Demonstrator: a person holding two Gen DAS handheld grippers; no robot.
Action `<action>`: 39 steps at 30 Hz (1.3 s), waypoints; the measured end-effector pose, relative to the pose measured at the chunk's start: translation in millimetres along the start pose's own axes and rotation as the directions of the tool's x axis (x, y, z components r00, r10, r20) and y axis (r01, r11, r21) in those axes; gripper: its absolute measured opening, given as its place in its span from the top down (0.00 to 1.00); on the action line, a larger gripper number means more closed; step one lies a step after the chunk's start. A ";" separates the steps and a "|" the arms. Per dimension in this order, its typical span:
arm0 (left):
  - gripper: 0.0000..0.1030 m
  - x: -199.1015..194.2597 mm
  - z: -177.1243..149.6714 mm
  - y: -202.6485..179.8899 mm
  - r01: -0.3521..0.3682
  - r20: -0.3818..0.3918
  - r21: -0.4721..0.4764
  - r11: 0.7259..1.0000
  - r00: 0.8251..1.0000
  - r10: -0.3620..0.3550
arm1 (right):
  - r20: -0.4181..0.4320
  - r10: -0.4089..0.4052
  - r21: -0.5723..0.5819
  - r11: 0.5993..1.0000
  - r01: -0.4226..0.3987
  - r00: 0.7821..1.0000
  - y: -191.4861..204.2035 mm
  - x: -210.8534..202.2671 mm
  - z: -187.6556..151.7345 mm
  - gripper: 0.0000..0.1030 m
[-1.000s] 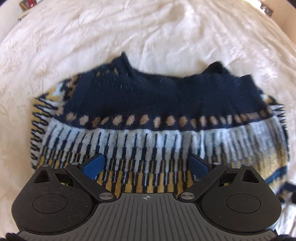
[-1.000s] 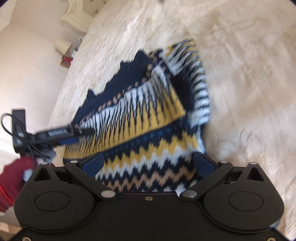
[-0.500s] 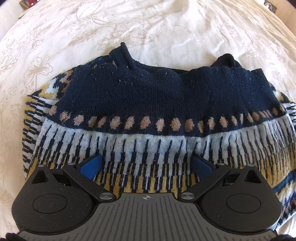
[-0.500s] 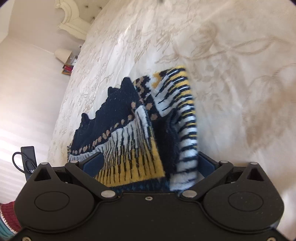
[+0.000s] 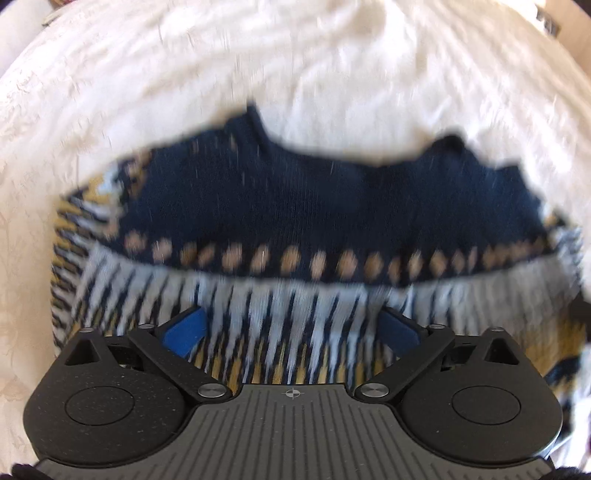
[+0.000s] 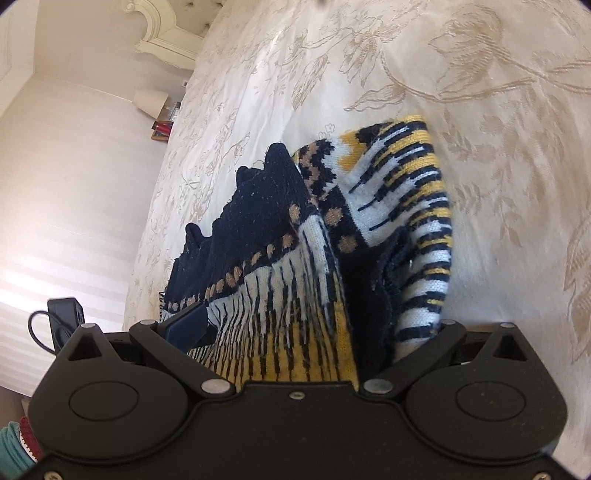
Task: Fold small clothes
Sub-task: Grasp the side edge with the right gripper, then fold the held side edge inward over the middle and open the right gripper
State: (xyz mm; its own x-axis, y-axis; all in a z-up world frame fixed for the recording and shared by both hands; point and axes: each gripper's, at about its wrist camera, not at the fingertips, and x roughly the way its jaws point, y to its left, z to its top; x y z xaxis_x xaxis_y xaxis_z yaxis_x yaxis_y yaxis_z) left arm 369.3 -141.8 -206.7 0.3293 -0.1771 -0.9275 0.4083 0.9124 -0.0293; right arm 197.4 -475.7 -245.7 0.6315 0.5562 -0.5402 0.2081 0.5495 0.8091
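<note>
A small knitted sweater (image 5: 295,206), navy with tan dots and white, yellow and navy stripes, lies folded on a cream floral bedspread (image 5: 295,55). My left gripper (image 5: 291,328) is open just above the striped part, with its blue pads wide apart and nothing between them. In the right wrist view the sweater (image 6: 295,258) lies in layers, with a striped sleeve (image 6: 417,221) folded at its right edge. My right gripper (image 6: 303,325) is open over the sweater's near edge; the cloth lies between its spread fingers, and its right pad is hidden behind the sleeve.
The bedspread (image 6: 480,110) stretches around the sweater on all sides. A cream carved headboard (image 6: 162,33), a lamp (image 6: 149,101) and some books stand beyond the bed's far edge. A black device with a cable (image 6: 64,317) sits at the left.
The left view has gone blurred from motion and the sweater sits a little farther off. The right gripper has come closer and lower over the sweater's near edge.
</note>
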 end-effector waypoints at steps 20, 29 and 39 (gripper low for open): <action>0.12 6.4 32.3 4.7 -0.021 0.036 -0.006 1.000 0.999 0.021 | -0.048 -0.082 -0.034 0.996 0.080 0.995 10.3 -6.7 1.6 0.27; 0.12 -52.2 -26.2 49.6 -0.005 0.033 -0.074 0.997 0.999 0.008 | -0.023 -0.296 -0.118 0.949 0.291 0.955 52.1 -16.8 -6.1 0.68; 0.12 -85.9 -81.1 115.2 0.015 0.027 -0.208 0.978 1.000 -0.010 | -0.023 -0.333 -0.211 0.923 0.321 0.943 146.2 -10.6 -11.0 0.69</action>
State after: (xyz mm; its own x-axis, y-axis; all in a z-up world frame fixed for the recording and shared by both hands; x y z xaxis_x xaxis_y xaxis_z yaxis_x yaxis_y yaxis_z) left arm 319.0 8.4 -160.6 0.3479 -0.1957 -0.9169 0.2271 0.9664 -0.1201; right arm 212.9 -394.4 -124.2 0.5088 0.3558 -0.7839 0.2370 0.8175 0.5249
